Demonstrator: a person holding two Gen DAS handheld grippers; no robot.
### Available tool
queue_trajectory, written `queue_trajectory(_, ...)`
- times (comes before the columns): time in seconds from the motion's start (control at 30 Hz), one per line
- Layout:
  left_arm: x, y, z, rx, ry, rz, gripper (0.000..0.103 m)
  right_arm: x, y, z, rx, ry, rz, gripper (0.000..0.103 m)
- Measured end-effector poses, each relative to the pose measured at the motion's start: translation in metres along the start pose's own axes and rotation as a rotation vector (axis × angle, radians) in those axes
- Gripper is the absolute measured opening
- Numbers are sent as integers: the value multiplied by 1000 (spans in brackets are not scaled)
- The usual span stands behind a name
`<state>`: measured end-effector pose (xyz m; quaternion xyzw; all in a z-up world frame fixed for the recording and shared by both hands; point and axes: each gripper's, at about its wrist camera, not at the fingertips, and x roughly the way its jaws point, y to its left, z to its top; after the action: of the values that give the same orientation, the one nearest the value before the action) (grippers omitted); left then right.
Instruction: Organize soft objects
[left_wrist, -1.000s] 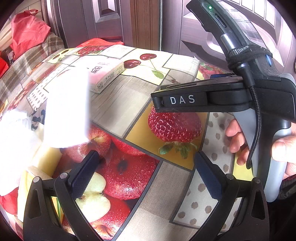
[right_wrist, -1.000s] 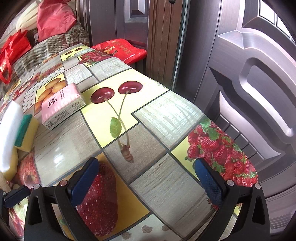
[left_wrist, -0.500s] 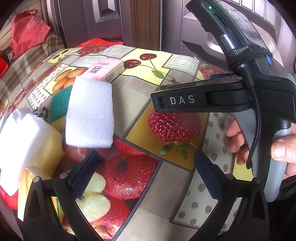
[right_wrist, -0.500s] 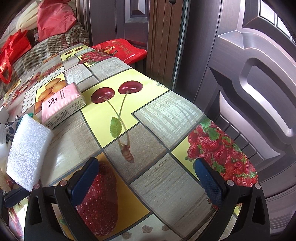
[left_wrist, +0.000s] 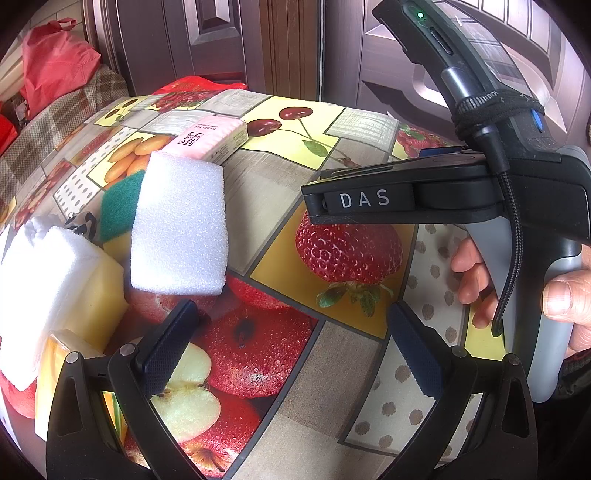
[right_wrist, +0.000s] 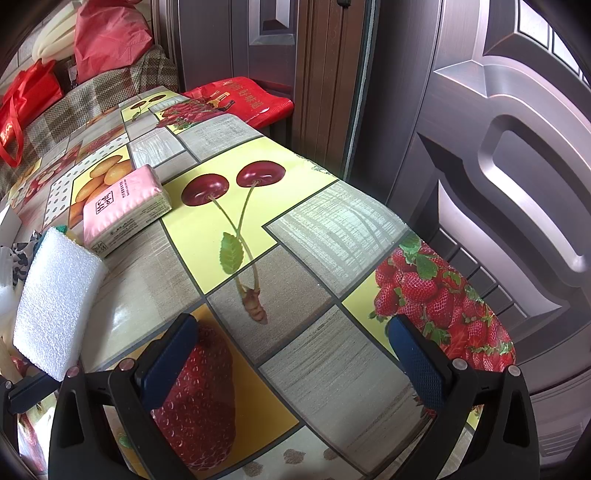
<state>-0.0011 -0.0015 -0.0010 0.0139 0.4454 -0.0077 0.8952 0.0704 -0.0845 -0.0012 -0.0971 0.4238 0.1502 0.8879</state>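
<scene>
A white foam block (left_wrist: 181, 225) lies on the fruit-print table, just ahead and left of my open left gripper (left_wrist: 291, 347). Behind it rest a green-and-yellow sponge (left_wrist: 118, 206) and a pink tissue pack (left_wrist: 210, 138). A white-and-yellow sponge (left_wrist: 55, 280) sits at the far left. The right gripper's body (left_wrist: 480, 192) hangs above the strawberry print, held by a hand (left_wrist: 476, 280). In the right wrist view my right gripper (right_wrist: 291, 350) is open over bare tablecloth, with the foam block (right_wrist: 55, 302) and the tissue pack (right_wrist: 122, 206) to its left.
The table (right_wrist: 332, 229) edge curves along the right, close to a dark metal door (right_wrist: 498, 147). A red bag (right_wrist: 240, 99) lies past the far edge. A checked sofa (right_wrist: 92, 99) with red bags (right_wrist: 107, 37) stands at the back left.
The white foam block came into view blurred a second ago and now lies still on the table. Both grippers have stayed where they were, open.
</scene>
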Motion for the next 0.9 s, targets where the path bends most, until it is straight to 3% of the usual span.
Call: queue_trajectory(0.9, 0, 1, 0, 1, 0, 1, 102, 1, -1, 0, -1, 0, 2, 103)
